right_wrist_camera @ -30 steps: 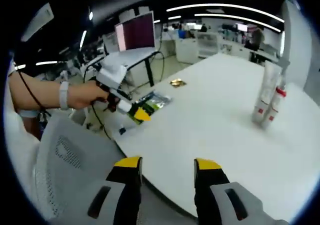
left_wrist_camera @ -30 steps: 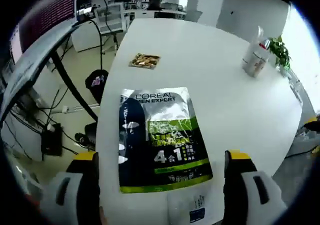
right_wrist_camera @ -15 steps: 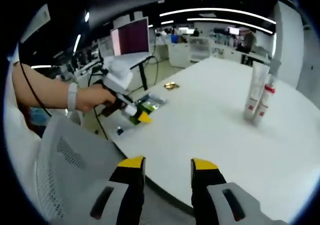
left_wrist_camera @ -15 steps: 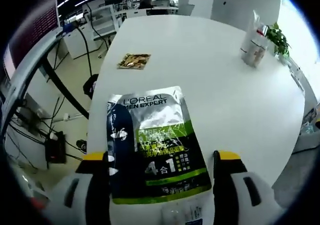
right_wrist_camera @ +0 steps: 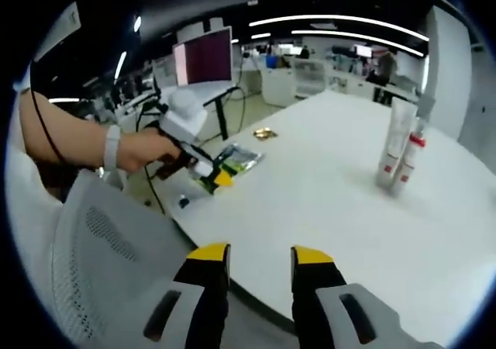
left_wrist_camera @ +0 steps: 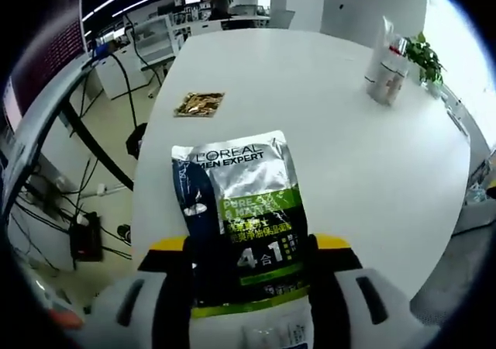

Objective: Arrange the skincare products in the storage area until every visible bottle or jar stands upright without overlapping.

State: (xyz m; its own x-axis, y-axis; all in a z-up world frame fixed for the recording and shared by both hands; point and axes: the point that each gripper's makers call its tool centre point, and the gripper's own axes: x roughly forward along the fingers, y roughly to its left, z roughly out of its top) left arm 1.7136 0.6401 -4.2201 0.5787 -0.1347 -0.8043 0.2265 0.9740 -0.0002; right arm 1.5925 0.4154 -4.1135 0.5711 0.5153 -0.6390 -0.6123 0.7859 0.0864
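A silver, dark-blue and green L'Oreal Men Expert pouch point(left_wrist_camera: 240, 209) lies flat near the white table's point(left_wrist_camera: 341, 155) near edge. My left gripper point(left_wrist_camera: 249, 248) has its yellow-tipped jaws pressed against the pouch's two side edges. In the right gripper view a hand holds that left gripper point(right_wrist_camera: 203, 169) at the pouch point(right_wrist_camera: 239, 158) by the table's point(right_wrist_camera: 333, 202) left corner. Two white tubes point(left_wrist_camera: 385, 60) with red markings stand upright together at the far right point(right_wrist_camera: 399, 153). My right gripper point(right_wrist_camera: 260, 257) hangs off the table's near edge, jaws a little apart and empty.
A small gold packet point(left_wrist_camera: 199, 103) lies beyond the pouch near the left edge point(right_wrist_camera: 264, 133). A green plant point(left_wrist_camera: 426, 56) stands behind the tubes. A grey mesh chair point(right_wrist_camera: 108, 256) sits under the person's arm. Desks, cables and a monitor point(right_wrist_camera: 205, 58) fill the room beyond.
My left gripper's jaws have closed in from wide apart onto the pouch's sides while moving forward over it. My right gripper's jaws have narrowed slightly.
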